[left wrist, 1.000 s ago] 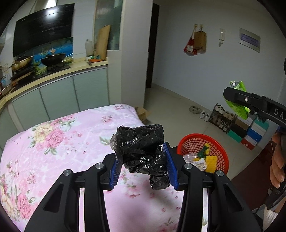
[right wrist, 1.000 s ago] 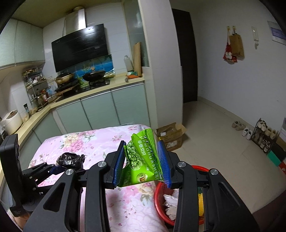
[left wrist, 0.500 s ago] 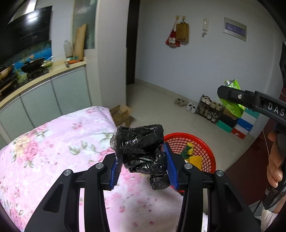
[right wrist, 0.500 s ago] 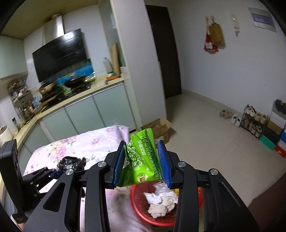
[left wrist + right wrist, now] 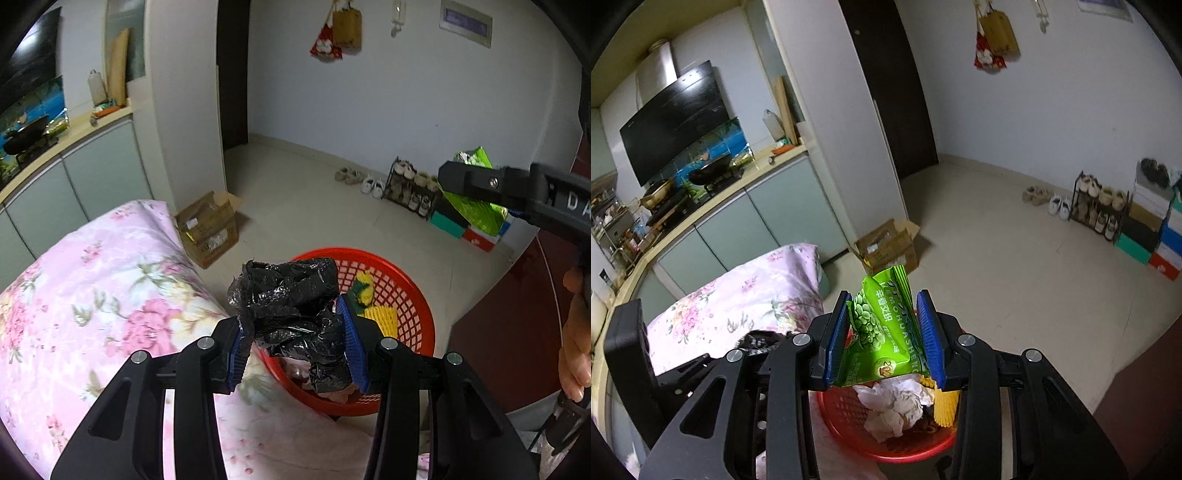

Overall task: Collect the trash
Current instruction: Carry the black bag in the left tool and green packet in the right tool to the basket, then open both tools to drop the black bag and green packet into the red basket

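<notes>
My left gripper [image 5: 293, 345] is shut on a crumpled black plastic bag [image 5: 291, 306], held over the near rim of a red mesh basket [image 5: 413, 288]. My right gripper [image 5: 884, 341] is shut on a green snack packet [image 5: 882, 332], held above the same basket [image 5: 897, 448], which holds crumpled white paper [image 5: 894, 406] and yellow pieces [image 5: 945, 406]. In the left wrist view the right gripper shows side-on at the right edge with the green packet [image 5: 476, 195]. In the right wrist view the left gripper's body [image 5: 698, 373] sits low on the left.
A table with a pink floral cloth [image 5: 85, 295] lies left of the basket. A cardboard box [image 5: 208, 229] stands on the floor by a pillar. A shoe rack [image 5: 1100, 206] and stacked boxes [image 5: 1156, 236] line the far wall. Kitchen cabinets [image 5: 753, 218] are at the back left.
Both grippers have swung right, away from the table and over the red basket. Each still holds its piece of trash.
</notes>
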